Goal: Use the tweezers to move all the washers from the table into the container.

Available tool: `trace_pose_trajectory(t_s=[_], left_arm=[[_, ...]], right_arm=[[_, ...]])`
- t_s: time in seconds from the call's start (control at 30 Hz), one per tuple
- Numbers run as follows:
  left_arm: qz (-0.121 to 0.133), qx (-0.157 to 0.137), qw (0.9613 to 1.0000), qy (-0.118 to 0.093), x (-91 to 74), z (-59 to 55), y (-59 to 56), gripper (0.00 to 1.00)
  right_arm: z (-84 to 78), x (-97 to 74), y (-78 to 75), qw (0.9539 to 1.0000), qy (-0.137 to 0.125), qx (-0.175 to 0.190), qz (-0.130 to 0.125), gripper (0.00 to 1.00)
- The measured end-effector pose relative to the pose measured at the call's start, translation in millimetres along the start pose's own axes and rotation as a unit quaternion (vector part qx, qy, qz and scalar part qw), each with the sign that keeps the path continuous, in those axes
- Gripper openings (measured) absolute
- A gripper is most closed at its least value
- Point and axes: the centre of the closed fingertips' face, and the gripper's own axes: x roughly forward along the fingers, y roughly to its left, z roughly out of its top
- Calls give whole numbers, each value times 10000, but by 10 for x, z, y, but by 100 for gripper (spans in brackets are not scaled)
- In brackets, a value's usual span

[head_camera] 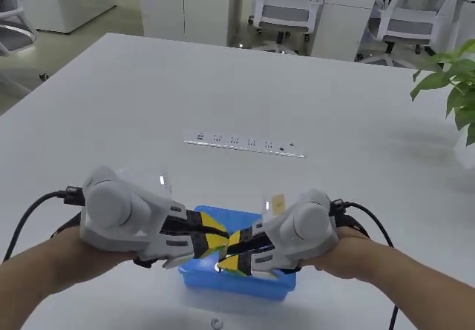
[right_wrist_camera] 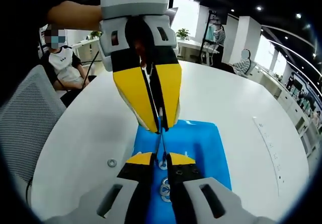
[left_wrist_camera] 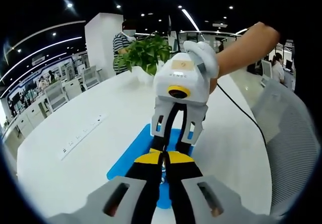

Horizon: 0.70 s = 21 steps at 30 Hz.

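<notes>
Nearest the body: one small silver ring washer (head_camera: pixel 215 322) flat on the white bench (head_camera: pixel 133 100), untouched by either tool, just on the near side of the shallow blue plastic container (head_camera: pixel 256 285). From the right gripper view, a lone ring (right_wrist_camera: pixel 111 162) on white, beside the container's long edge and outside it.

Just beyond, above the container: left tool (head_camera: pixel 215 235) and right tool (head_camera: pixel 239 254) pointed nose to nose, tips nearly touching. Left tool clamped narrow on the thin steel tweezers (right_wrist_camera: pixel 160 142), yellow pads (right_wrist_camera: pixel 133 95) pressed to either side of the blades. Long axis of the tweezers along the line between the two tools, across the container, points toward the right tool. Right tool drawn narrow about those points; whether gripping them or merely beside them, impossible to tell.

Below the tips, inside the container: at least two washers (right_wrist_camera: pixel 164 164) already on the blue floor.

As a judgement: tweezer points aimed sideways over the container, loose washer low and toward the body, about midway between the hands, neither tool clearly nearer. Probably a matter of swinging the points down and back across the near wall.

Farther out: a white power strip (head_camera: pixel 245 143) flat on the bench, well apart; a green leafy plant (head_camera: pixel 453 78) at the right edge; office chairs (head_camera: pixel 286 7) past the far edge.
</notes>
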Motion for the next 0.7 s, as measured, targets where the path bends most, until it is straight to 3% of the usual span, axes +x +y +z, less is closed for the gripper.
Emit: trace_pose_trajectory(t_s=[0.4, 0.7], left_arm=[[66, -1, 9999, -101, -54, 110, 18, 5], [48, 10, 9999, -148, -96, 199, -13, 5]], right_arm=[[52, -80, -24, 9999, -33, 68, -115, 21], [71, -235, -15, 9992, -21, 201, -349, 29]])
